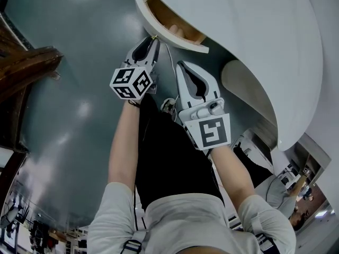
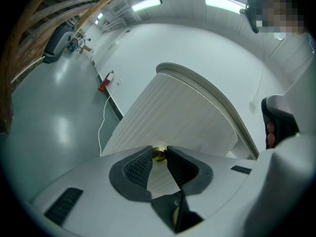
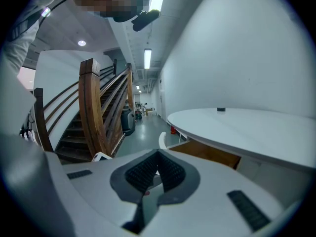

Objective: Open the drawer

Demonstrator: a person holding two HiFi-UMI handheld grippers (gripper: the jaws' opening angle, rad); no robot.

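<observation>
The white desk [image 1: 265,41] has its drawer [image 1: 168,21] sticking partway out. The left gripper [image 1: 153,39] pinches the little gold knob [image 2: 159,153] on the drawer front, so it can pull. The right gripper [image 1: 181,66] waits just beside it, jaws together, holding nothing.

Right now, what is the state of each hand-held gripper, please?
Left hand-held gripper: closed on the brass knob.
Right hand-held gripper: closed, holding nothing.
</observation>
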